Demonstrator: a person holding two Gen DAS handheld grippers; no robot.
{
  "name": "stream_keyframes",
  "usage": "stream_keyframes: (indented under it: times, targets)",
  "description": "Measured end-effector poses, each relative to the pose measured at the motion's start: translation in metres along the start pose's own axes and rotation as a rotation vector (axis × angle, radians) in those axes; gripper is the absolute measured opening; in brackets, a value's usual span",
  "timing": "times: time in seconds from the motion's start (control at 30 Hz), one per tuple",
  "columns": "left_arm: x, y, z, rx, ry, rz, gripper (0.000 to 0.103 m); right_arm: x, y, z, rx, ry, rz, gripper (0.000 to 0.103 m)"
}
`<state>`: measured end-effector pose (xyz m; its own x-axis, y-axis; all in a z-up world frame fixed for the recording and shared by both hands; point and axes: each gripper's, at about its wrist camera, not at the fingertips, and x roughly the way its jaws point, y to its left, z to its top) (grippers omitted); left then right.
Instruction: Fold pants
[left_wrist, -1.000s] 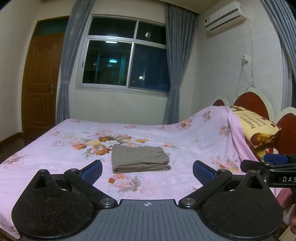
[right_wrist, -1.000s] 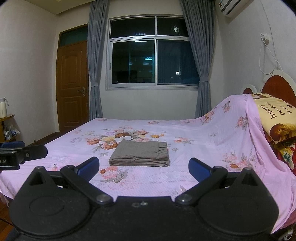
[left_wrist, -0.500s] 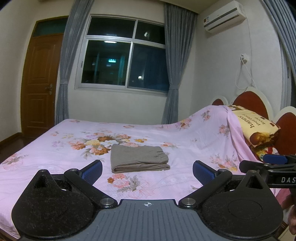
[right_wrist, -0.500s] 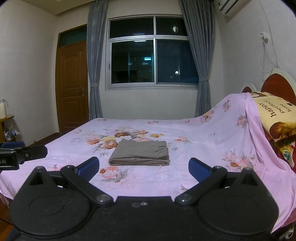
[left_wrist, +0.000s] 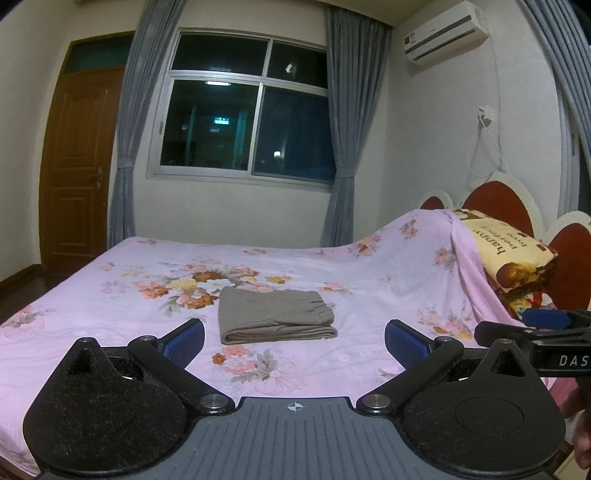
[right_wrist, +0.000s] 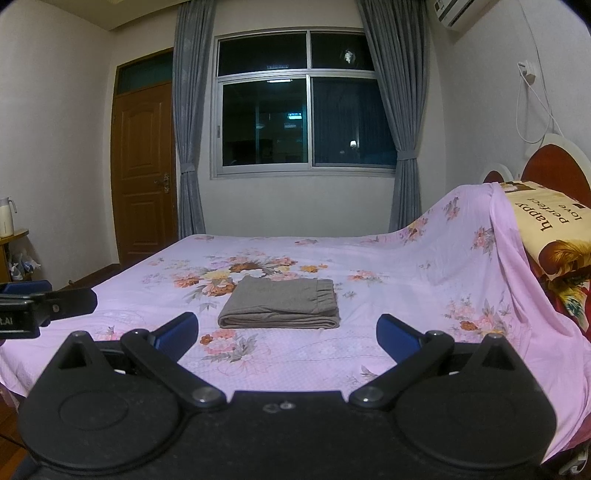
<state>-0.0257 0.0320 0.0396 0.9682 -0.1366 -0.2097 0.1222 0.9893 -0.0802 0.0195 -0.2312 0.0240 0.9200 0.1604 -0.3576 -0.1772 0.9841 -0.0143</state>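
The grey-brown cotton pants (left_wrist: 275, 315), folded into a flat rectangular stack, lay on the pink floral bedsheet (left_wrist: 110, 295) straight ahead of both pairs of fingers, well apart from them, long axis running across the line of the fingers. The left gripper (left_wrist: 293, 338) and right gripper (right_wrist: 286, 332) both hung empty with blue-padded fingers (left_wrist: 184, 338) spread wide (neither plainly nearer). Against the frames a second before, almost nothing differed: the stack sat alike, and the folding looked complete.
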Motion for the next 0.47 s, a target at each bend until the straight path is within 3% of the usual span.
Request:
stream_keyframes:
  times: [0.47]
  targets:
    - [-0.0056,-0.0059,0.003,0.054,-0.053,-0.019,0.098,0.0,-0.0007,-0.0014,-0.004,-0.006,-0.004,0.103]
